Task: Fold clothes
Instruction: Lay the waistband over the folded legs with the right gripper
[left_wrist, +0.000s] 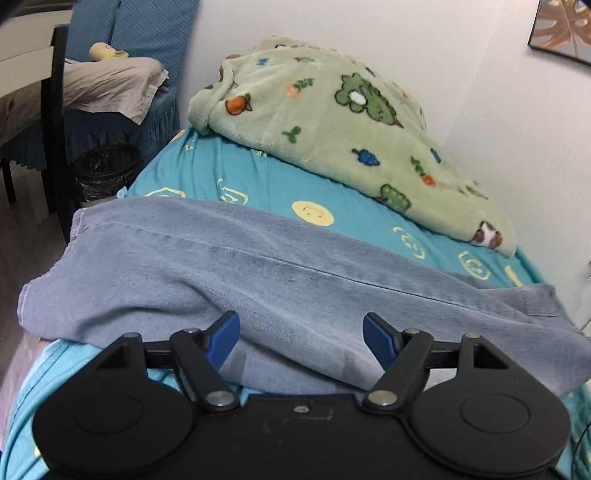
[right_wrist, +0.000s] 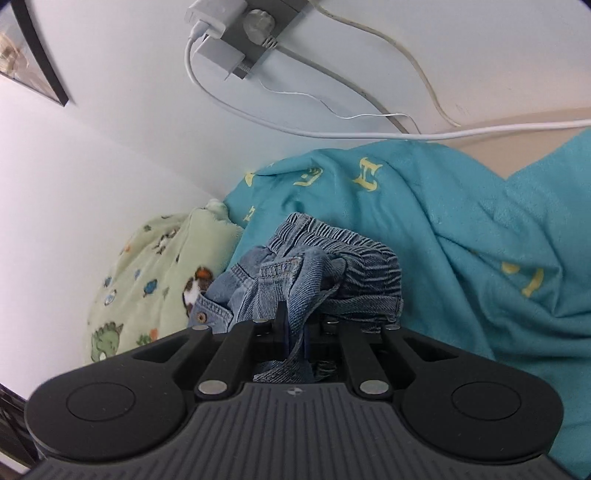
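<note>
Right wrist view: right tool (right_wrist: 294, 334) is pinching the jeans' bunched waistband (right_wrist: 332, 254), while left tool (left_wrist: 301, 341) is hovering spread over the jeans (left_wrist: 258, 280), lying lengthwise across the bed (left_wrist: 258, 184). Folding is looking partway along; green blanket (left_wrist: 332, 110) is sitting crumpled at twelve o'clock.

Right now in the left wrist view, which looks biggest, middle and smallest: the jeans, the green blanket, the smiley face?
1. Jeans, though nearness to the camera inflates them.
2. Green blanket, not far behind.
3. Smiley face, plainly smallest.

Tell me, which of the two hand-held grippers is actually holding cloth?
The right hand-held gripper: it is shut on the bunched waistband end of the jeans. The left hand-held gripper is open, hovering over the flat denim, gripping nothing.
</note>
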